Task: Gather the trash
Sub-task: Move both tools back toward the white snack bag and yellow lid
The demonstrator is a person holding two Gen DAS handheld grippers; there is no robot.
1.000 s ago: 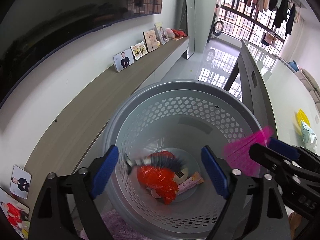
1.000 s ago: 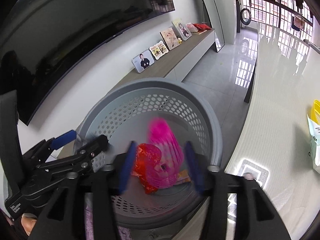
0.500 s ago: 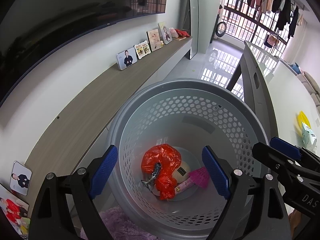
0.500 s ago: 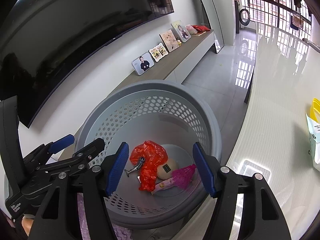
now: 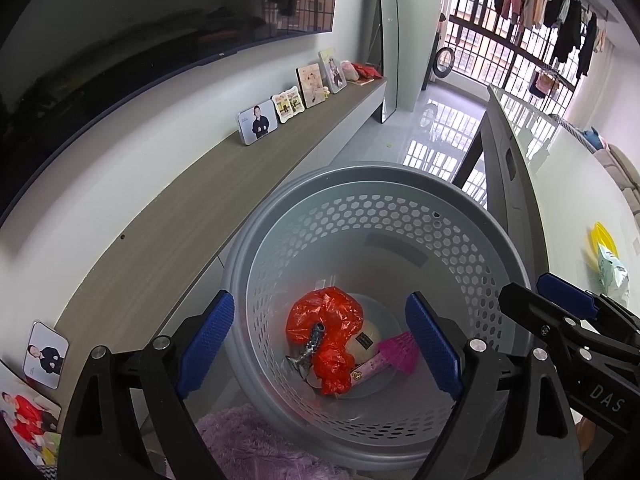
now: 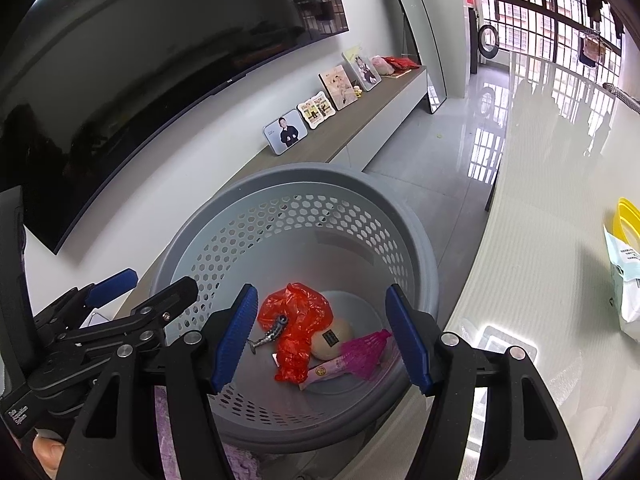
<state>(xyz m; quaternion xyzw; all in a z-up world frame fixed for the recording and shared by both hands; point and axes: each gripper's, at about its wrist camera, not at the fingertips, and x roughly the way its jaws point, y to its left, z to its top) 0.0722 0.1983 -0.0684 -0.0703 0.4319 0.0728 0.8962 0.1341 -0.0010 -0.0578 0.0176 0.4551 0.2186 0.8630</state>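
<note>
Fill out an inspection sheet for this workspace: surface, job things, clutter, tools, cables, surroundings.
Surface: glossy pale table at right, beside the basket.
Job's things: grey perforated plastic laundry basket holding a crumpled red plastic bag, a small silver metal fish-shaped piece, a round beige ball with a dark label, a pink tube-shaped wrapper and a magenta net-like piece.
Clutter: yellow bowl and white packet on the table.
Tools: left tool open, empty, above the basket; right tool open, empty, above the basket.
Cables: nothing seen.
Surroundings: wooden shelf with photo frames, dark wall screen, purple fluffy rug.
</note>
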